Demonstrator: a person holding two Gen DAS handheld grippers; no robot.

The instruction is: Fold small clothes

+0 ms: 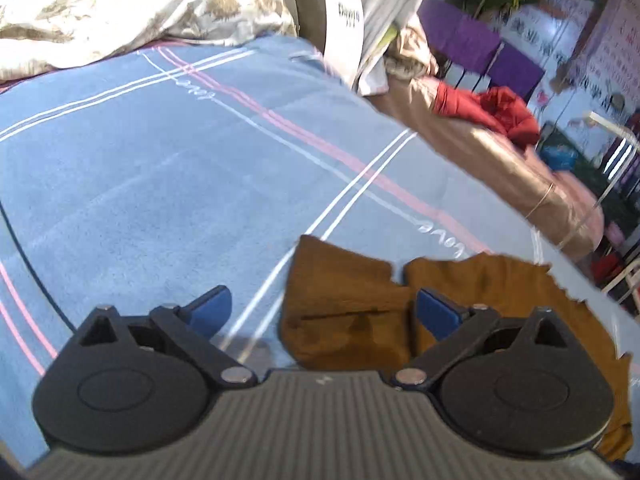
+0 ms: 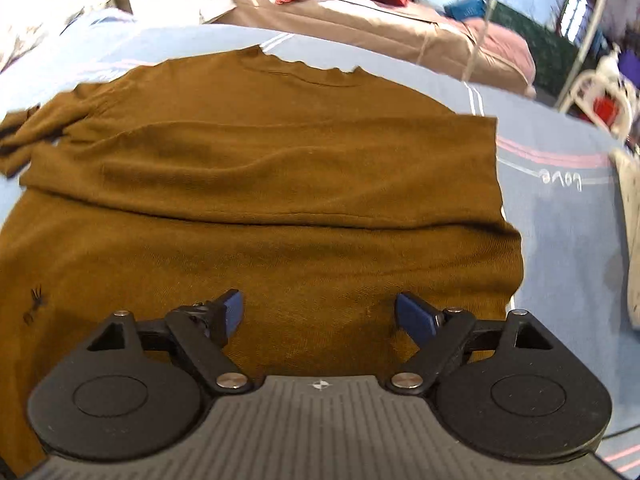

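Evidently soft, light knit: brown top [image 2: 256, 184] lies flat on the blue blanket [image 2: 560, 216], one layer already lapped across its middle. Limp, will sag and drag; best pinched at a hem edge or corner, through both layers. Left gripper [image 1: 324, 312] gapes wide, empty, over the top's edge. Right gripper [image 2: 319, 312] likewise spread, nothing held, above the cloth.

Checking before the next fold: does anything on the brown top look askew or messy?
Yes. In the right wrist view the brown top lies mostly flat on the blue sheet, but its left sleeve is bunched and crumpled rather than laid straight.
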